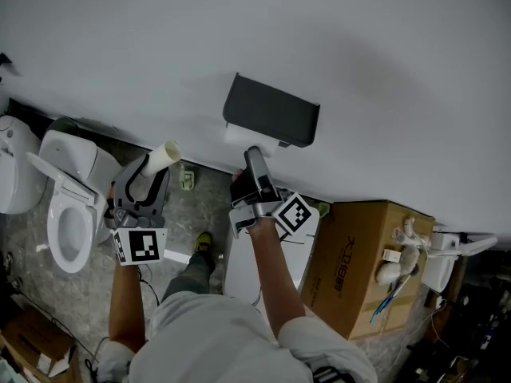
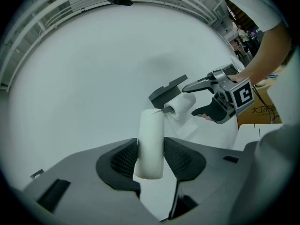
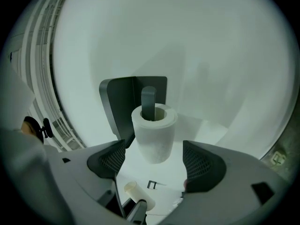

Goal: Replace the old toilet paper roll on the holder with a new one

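A dark holder (image 1: 271, 112) is fixed to the white wall, and a full white roll (image 3: 152, 130) sits on its upright arm (image 3: 148, 100). My right gripper (image 1: 254, 158) points up at it. Its jaws stand open on either side of the roll's lower end in the right gripper view (image 3: 152, 162), with the pads clear of the paper. My left gripper (image 1: 146, 180) hangs to the left and is shut on a bare cardboard tube (image 2: 151, 142), which sticks up out of its jaws (image 1: 164, 156). The left gripper view shows the holder (image 2: 166, 92), the roll (image 2: 182, 105) and the right gripper (image 2: 202, 97).
A toilet (image 1: 68, 206) with its seat down stands at the left. A cardboard box (image 1: 363, 254) with small items on top stands at the right, below the wall. A white unit (image 1: 239, 271) stands under my right arm.
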### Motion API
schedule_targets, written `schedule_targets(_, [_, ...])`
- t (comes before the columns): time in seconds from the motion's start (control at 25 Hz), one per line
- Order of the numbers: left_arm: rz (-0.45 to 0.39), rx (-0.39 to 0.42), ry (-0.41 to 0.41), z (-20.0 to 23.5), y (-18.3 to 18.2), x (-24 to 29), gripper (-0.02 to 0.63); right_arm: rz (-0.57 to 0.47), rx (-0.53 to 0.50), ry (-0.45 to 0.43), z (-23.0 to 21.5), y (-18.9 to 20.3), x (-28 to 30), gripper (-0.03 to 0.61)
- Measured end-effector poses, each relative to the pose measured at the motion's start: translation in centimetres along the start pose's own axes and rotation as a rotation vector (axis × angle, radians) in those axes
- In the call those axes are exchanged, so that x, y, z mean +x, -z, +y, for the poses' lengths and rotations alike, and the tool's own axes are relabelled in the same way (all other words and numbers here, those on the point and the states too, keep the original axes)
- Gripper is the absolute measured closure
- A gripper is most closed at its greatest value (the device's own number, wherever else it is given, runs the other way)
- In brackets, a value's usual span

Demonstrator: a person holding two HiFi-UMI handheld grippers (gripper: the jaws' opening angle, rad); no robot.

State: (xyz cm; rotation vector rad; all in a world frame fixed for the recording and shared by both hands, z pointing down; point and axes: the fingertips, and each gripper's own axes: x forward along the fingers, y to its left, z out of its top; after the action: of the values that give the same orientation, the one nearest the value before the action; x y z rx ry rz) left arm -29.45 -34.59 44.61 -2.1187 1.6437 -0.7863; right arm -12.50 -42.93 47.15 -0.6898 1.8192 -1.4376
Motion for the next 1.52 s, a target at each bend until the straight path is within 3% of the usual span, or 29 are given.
schedule_targets(0.12, [-0.012, 0.018, 0.007, 0.1, -0.8, 0.2, 0.416, 0.002, -0.035, 0.035, -0.1, -0.2, -1.3, 0.236])
schedule_targets(0.28, [-0.034, -0.071, -0.004, -0.5, -1.0, 0.3, 0.416, 0.013, -0.135, 0.114, 0.0, -0.5, -2.9, 0.339])
schedule_targets(0.44, [-0.048, -0.072, 0.011, -1.0, -2.1, 0.4, 0.416, 0.028, -0.371, 0.279, -0.7, -1.9, -5.3, 0.440])
schedule_targets(0.56, [-0.088, -0.057, 0.002, -0.8, -3.3, 0.3, 0.416, 0.052, -0.548, 0.295, 0.4, -1.9, -5.8, 0.513])
schedule_targets(0.68, [-0.104, -0.115, -0.005, -0.7, -3.5, 0.3, 0.416, 0.053, -0.661, 0.327, 1.2, -2.5, -6.2, 0.572])
schedule_targets(0.76, [-0.101, -0.168, -0.008, -0.7, -3.4, 0.2, 0.416, 0.053, -0.729, 0.347, 1.8, -3.1, -6.6, 0.572])
schedule_targets(0.92, [-0.158, -0.192, -0.009, -0.2, -5.1, 0.0, 0.416, 0.053, -0.839, 0.388, 2.7, -3.9, -7.3, 0.572])
schedule_targets(1.08, [-0.132, -0.255, -0.015, -0.2, -5.1, -0.7, 0.416, 0.055, -0.936, 0.396, 4.2, -4.3, -7.9, 0.572])
schedule_targets(1.32, [-0.168, -0.310, -0.029, 0.9, -6.8, -1.8, 0.416, 0.021, -1.001, 0.412, 6.5, -5.9, -9.3, 0.572])
schedule_targets(1.52, [-0.210, -0.349, -0.038, 1.7, -8.8, -3.2, 0.416, 0.015, -1.116, 0.418, 9.1, -6.4, -10.8, 0.572])
